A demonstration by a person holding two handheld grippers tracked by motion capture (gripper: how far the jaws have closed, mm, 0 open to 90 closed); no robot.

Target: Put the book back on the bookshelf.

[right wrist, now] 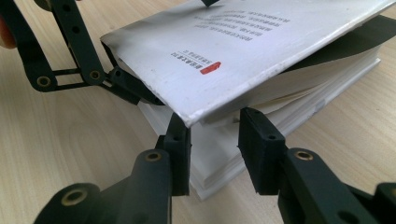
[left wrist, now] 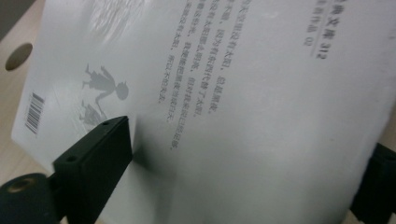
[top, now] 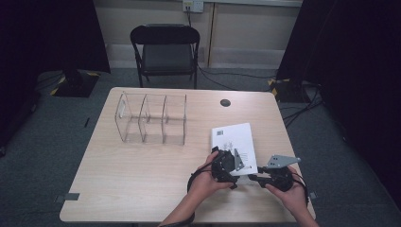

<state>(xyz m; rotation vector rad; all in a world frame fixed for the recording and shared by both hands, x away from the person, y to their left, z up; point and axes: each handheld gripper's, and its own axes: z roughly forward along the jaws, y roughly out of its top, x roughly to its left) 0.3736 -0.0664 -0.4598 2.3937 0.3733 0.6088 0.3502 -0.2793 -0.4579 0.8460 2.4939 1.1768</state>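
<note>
A white paperback book (top: 235, 144) lies at the tabletop's (top: 142, 179) four o'clock. Left gripper (top: 226, 166) jaws straddle its floppy cover, unclamped; right gripper (right wrist: 212, 140) jaws gape around the near corner. Light, bendy: grip the spine.

Dim room with black side edges; soft overhead light whitens the book cover (left wrist: 261, 116), whose print blurs close up.

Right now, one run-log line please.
white paperback book on wooden table | cover lifted | left tongs under cover | right tongs at corner, open
</note>
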